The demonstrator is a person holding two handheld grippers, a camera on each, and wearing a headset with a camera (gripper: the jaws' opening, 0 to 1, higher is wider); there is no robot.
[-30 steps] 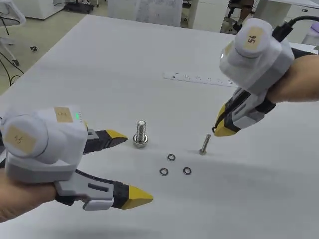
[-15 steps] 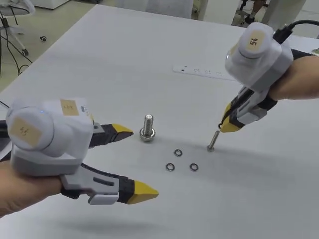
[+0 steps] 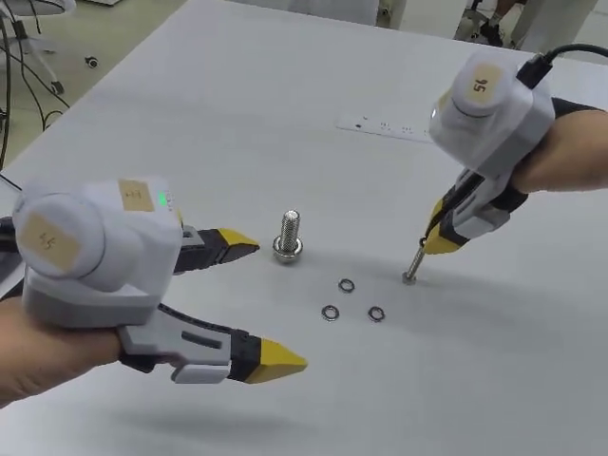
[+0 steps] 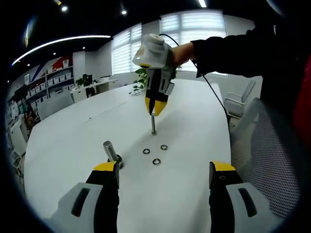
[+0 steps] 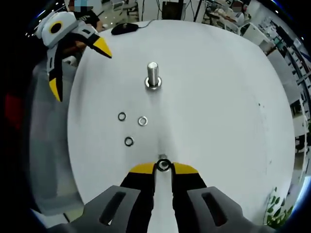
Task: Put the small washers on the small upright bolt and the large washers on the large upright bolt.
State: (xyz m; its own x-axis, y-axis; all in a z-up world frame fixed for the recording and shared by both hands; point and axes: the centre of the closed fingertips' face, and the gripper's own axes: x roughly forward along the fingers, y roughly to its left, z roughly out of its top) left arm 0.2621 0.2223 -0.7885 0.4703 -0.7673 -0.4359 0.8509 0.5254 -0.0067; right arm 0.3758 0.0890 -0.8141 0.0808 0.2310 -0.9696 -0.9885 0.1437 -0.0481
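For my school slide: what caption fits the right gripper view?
Right gripper holds a small washer over the small bolt; three washers lie nearby.

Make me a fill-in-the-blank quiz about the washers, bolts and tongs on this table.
The number of loose washers lying flat on the table is ___. The left tongs are ___. The right tongs pinch a washer just above the ___ bolt.
Missing words: three; open; small.

We find bare white bench [image 3: 190, 114] all round; only a thick steel upright bolt [image 3: 290, 235] and, apparently loose, three small steel ring washers [image 3: 347, 285] interrupt it.
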